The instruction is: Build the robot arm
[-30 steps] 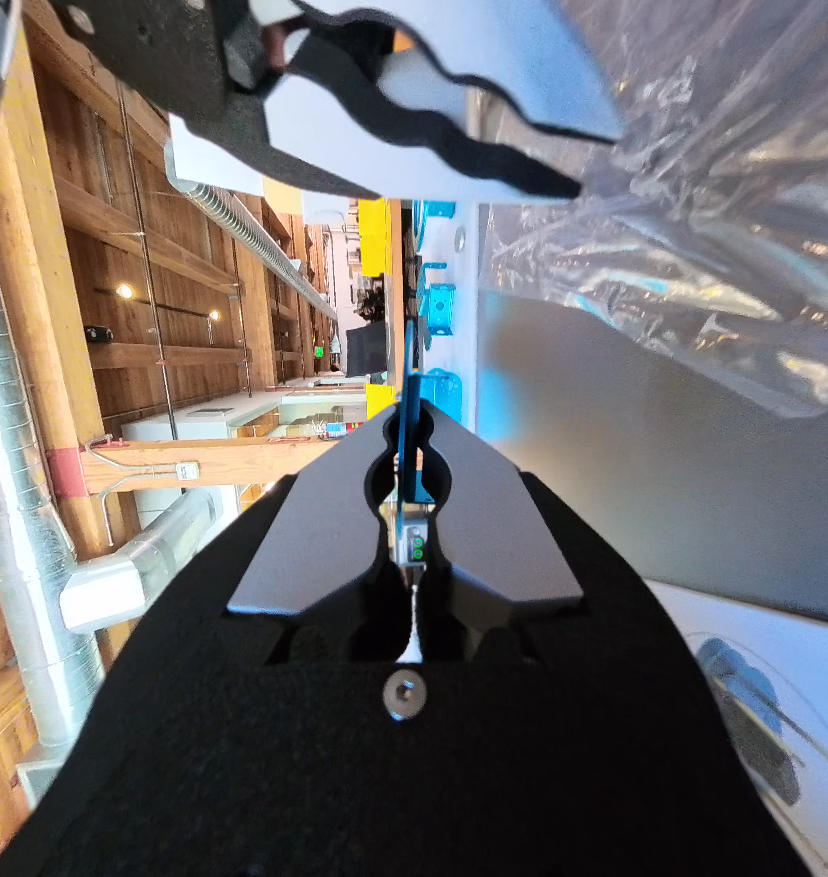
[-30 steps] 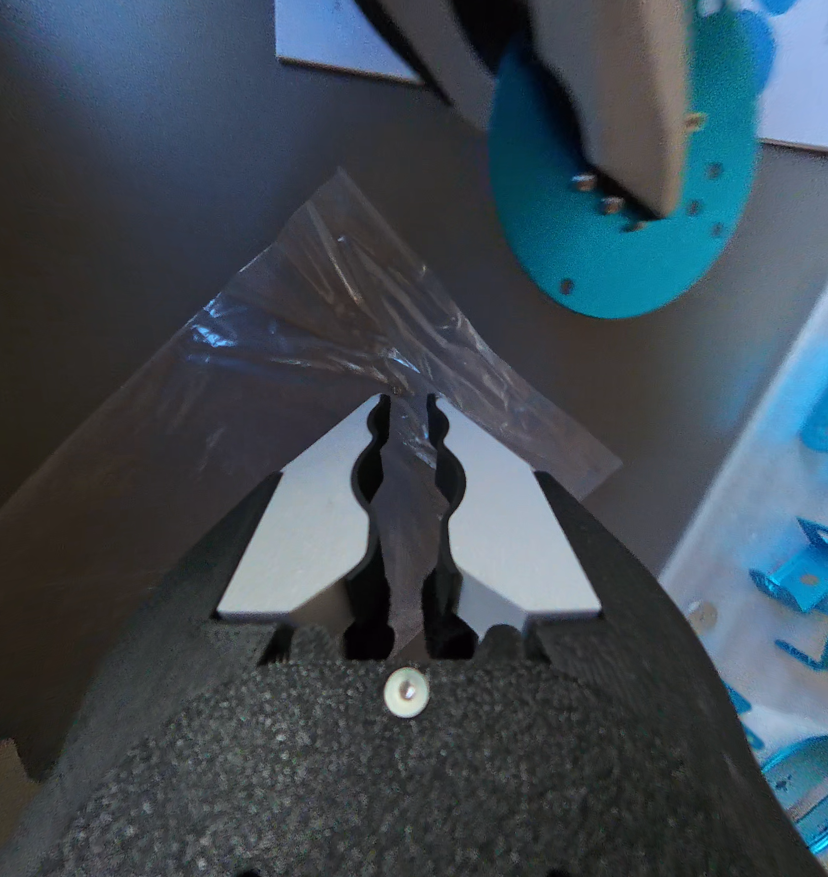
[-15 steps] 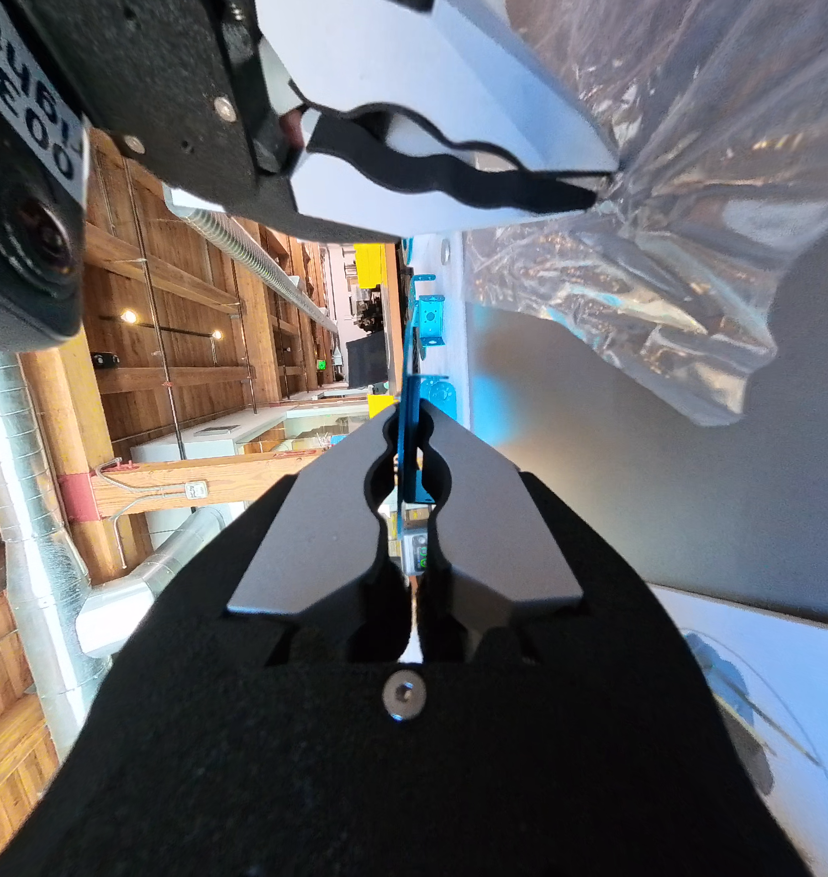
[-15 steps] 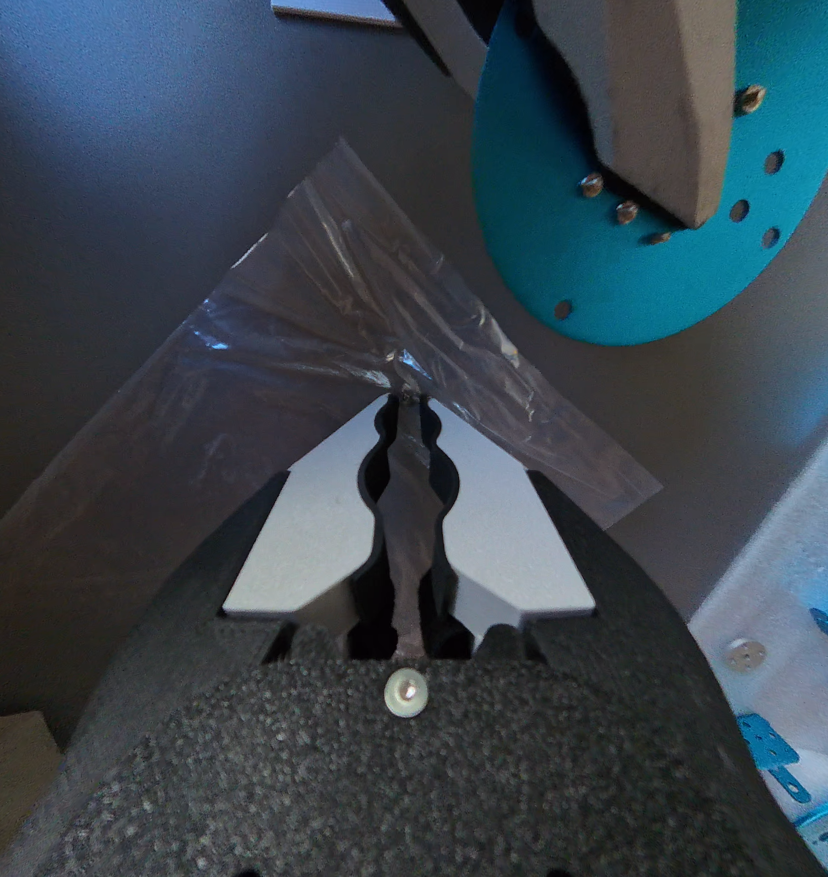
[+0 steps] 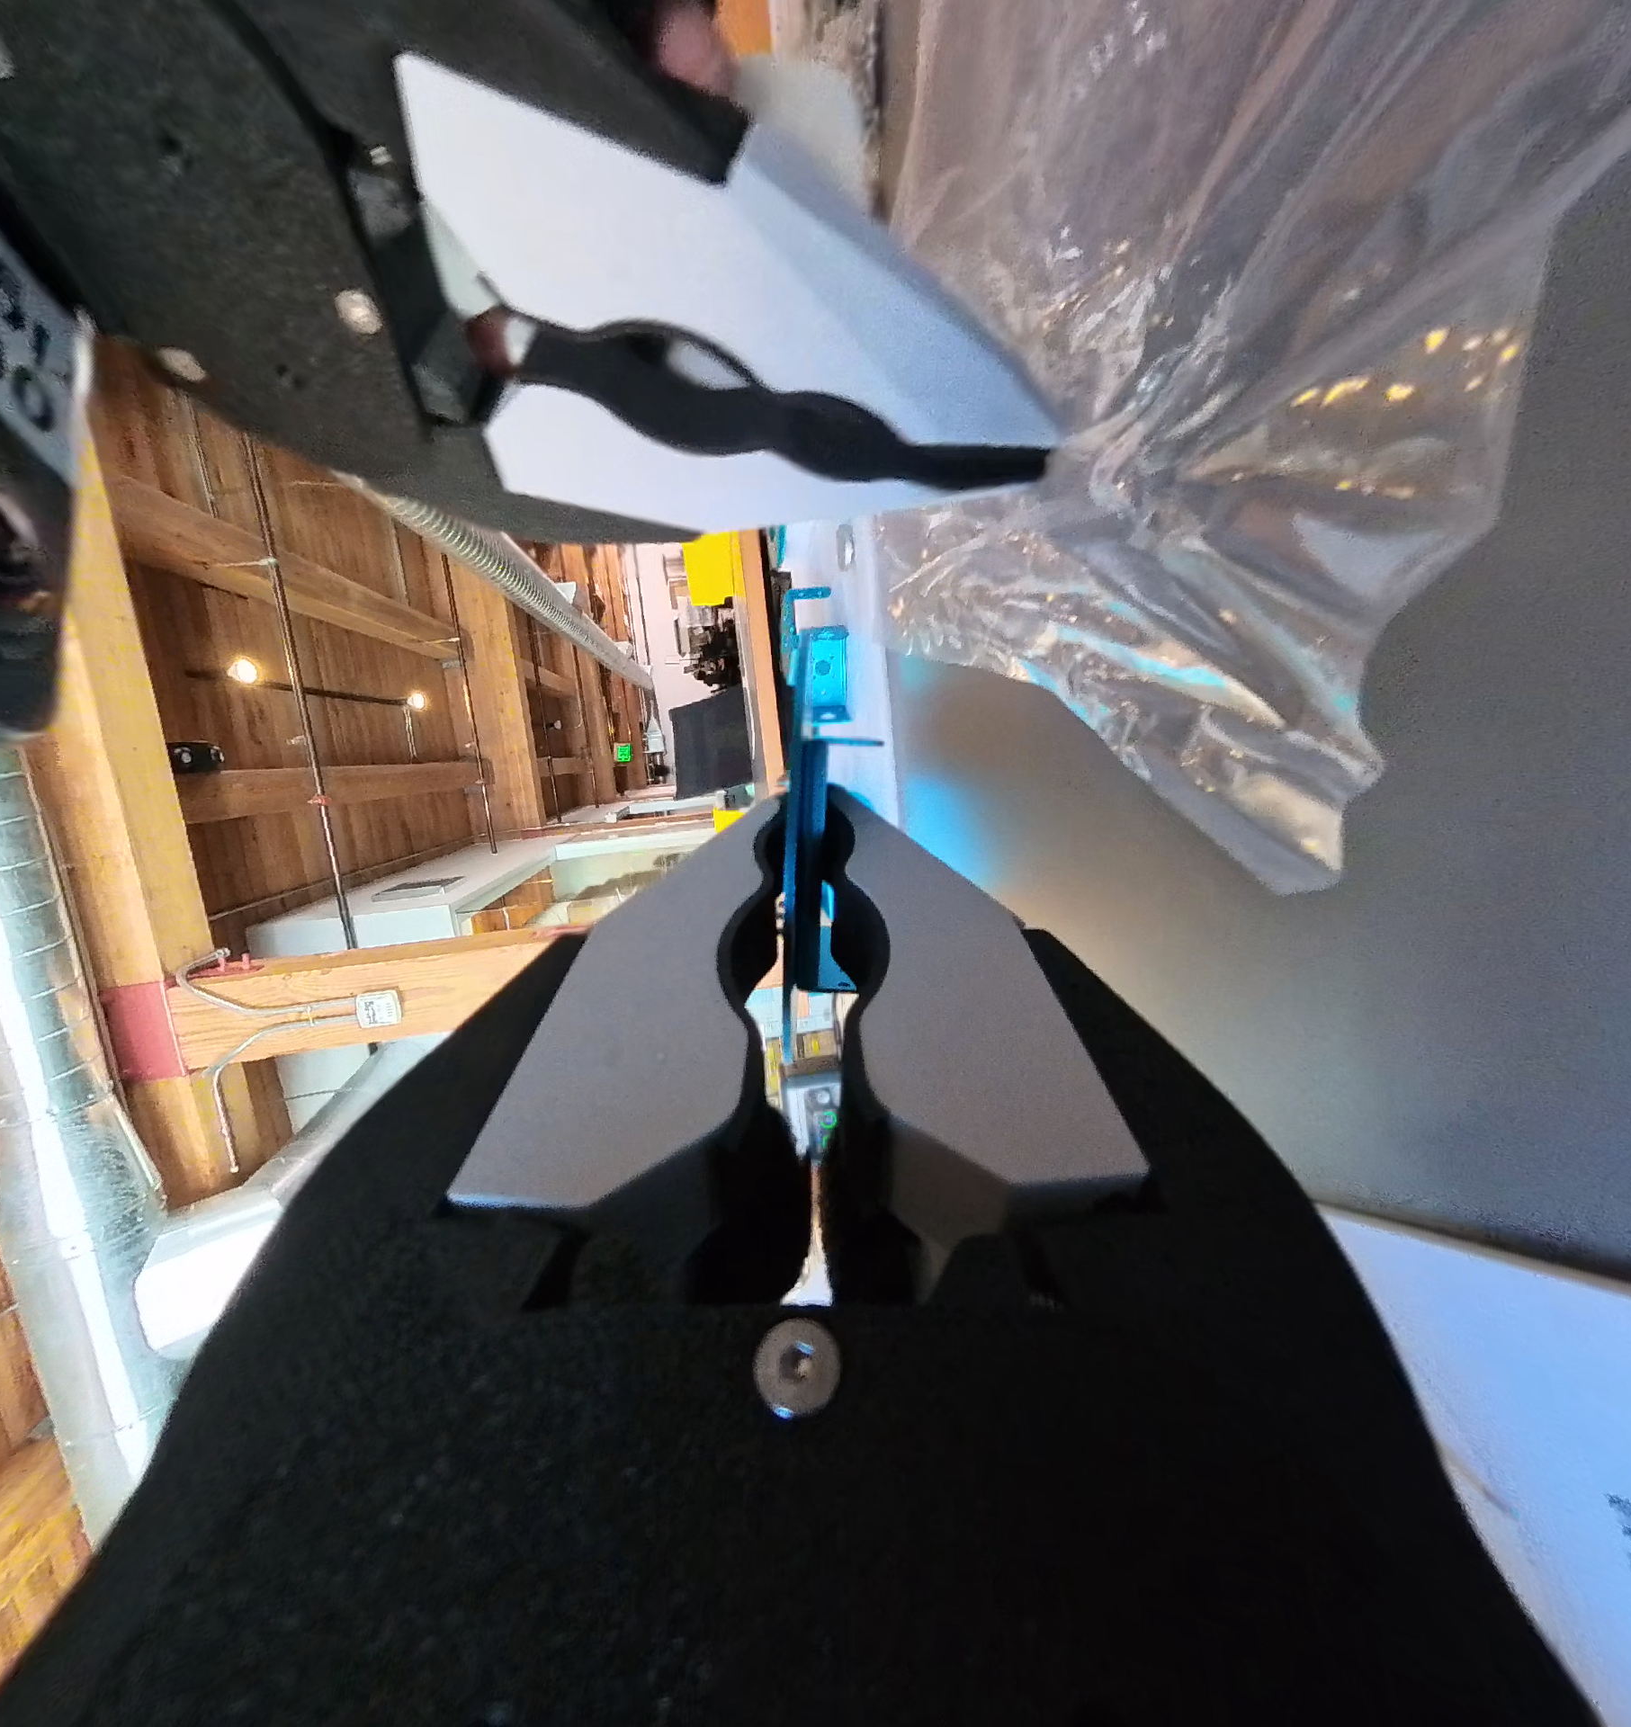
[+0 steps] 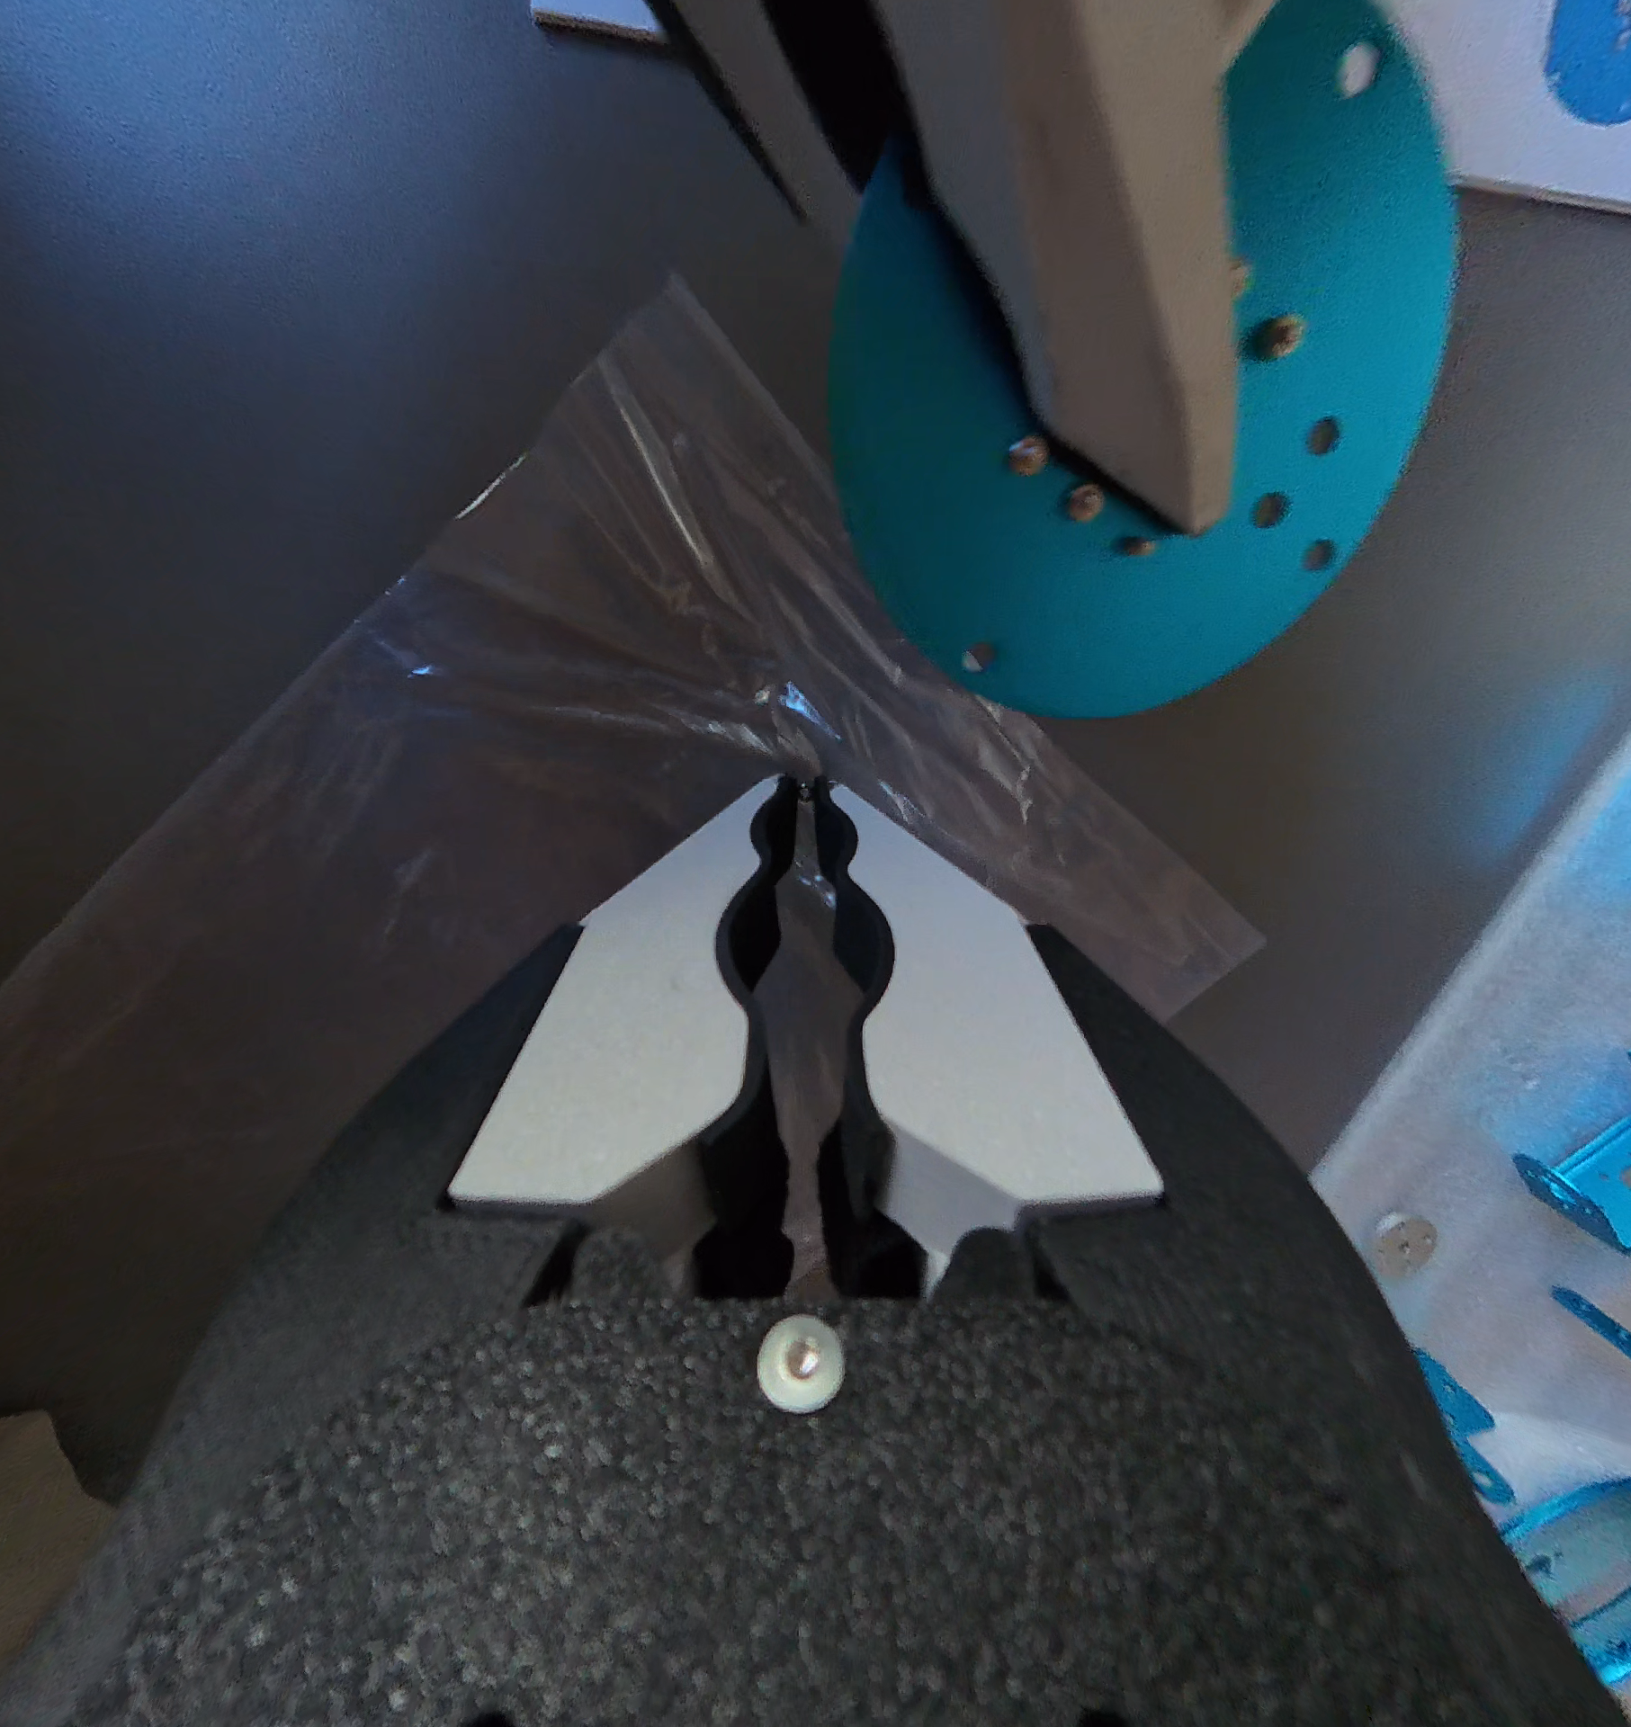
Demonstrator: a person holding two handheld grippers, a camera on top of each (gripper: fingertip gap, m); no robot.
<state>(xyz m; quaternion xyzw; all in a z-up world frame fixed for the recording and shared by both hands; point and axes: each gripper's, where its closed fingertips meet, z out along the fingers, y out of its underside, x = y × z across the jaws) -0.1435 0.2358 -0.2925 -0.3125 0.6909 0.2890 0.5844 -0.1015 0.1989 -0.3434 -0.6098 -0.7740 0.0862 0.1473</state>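
My left gripper (image 5: 807,804) is shut on a round teal metal plate (image 5: 804,897), seen edge-on between its fingers. In the right wrist view the same plate (image 6: 1073,598) shows as a disc with small holes and screws, held above a dark table (image 6: 232,280) by the left gripper's fingers (image 6: 1129,308). My right gripper (image 6: 804,794) is shut on the edge of a clear plastic bag (image 6: 606,673), which hangs crumpled from its tips just beside the plate. The right gripper (image 5: 1045,458) and the bag (image 5: 1213,467) also show at the top of the left wrist view.
A white sheet (image 6: 1484,1103) at the right carries several loose blue metal brackets (image 6: 1606,1187) and a small silver disc (image 6: 1402,1243). Another white sheet (image 6: 1540,159) lies at the far edge. In the left wrist view wooden beams (image 5: 307,776) and a silver duct (image 5: 36,1075) fill the background. About 8 centimeters separates my left fingertips from my right.
My right gripper's jaws have closed tight on the bag's edge. The teal plate in the left gripper has come closer to the bag and the right gripper.
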